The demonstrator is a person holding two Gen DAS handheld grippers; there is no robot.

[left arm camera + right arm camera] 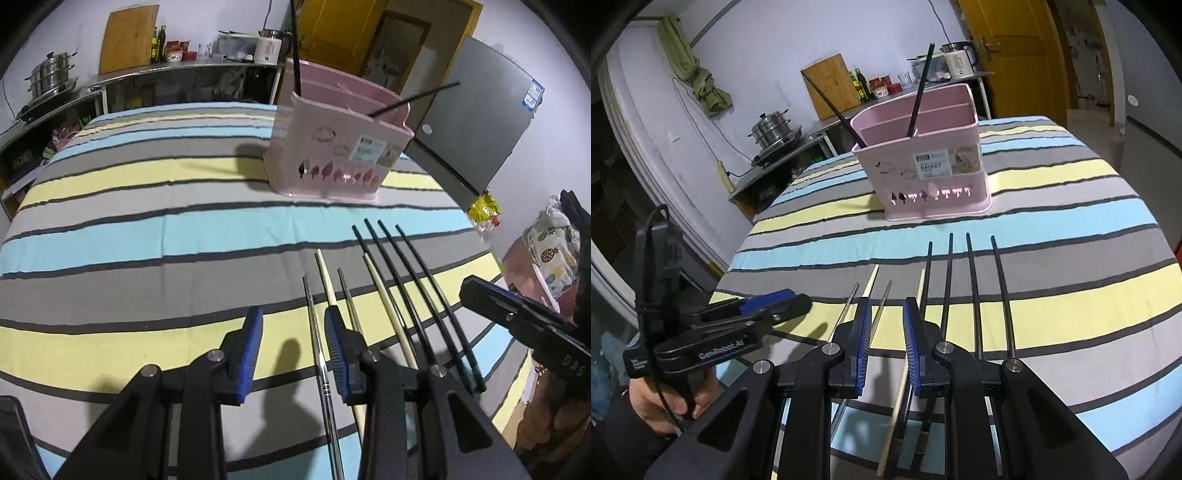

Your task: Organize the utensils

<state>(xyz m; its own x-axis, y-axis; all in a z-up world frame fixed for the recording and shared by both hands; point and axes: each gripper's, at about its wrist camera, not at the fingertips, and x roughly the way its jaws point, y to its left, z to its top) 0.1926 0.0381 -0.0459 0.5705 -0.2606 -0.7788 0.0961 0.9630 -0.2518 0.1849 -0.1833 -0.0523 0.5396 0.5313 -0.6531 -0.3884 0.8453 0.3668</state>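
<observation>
Black, wooden, metal chopsticks, pink basket

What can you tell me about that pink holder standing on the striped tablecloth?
The pink basket looks like moulded plastic: a boxy, open-topped caddy with rounded corners, divided inside by walls into compartments. Its front carries a printed label reading BASKET, faint cloud outlines, and a row of small tree-shaped cut-outs near the base. It stands upright on the striped tablecloth, beyond the chopsticks lying flat. Two black chopsticks already stand in it, leaning out to opposite sides. Neither gripper touches it.
</observation>
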